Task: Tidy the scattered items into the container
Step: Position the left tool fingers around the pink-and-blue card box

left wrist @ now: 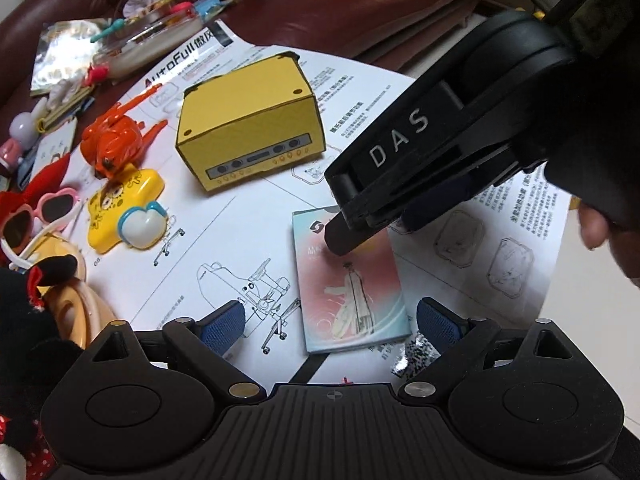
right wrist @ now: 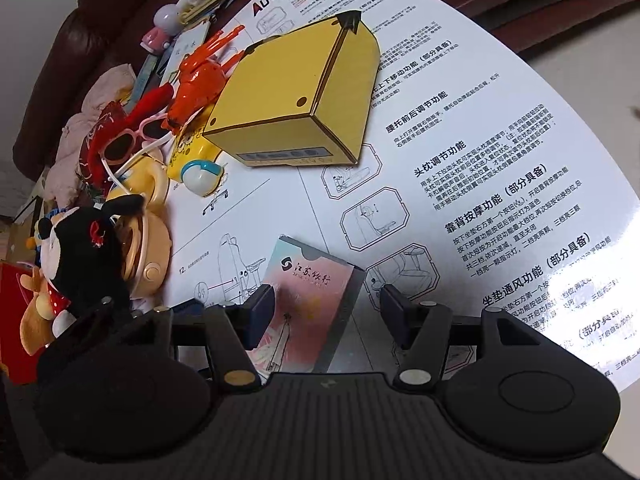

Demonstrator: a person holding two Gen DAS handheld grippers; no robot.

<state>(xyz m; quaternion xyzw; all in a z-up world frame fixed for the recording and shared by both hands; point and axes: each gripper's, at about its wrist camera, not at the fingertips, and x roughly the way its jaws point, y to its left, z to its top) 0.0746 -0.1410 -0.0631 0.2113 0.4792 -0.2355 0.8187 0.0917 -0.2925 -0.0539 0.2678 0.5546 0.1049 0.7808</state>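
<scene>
Pink card pack (left wrist: pixel 354 280) flat on sheet; yellow box (left wrist: pixel 248 128) beyond

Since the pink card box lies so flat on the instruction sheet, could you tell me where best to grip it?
Across its two long edges, coming from above: the pink card box lies flat and thin, so only the narrow sides offer purchase. The right gripper already straddles it, jaws open.

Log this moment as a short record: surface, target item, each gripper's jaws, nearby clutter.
surface: printed instruction sheet
target item: pink card pack, flat on the sheet
right gripper: jaws open, astride the pack; contact unclear
left gripper: jaws open, empty, pack's near end between them
box: yellow box, beyond the pack
clutter: orange crab toy, yellow star toy
</scene>
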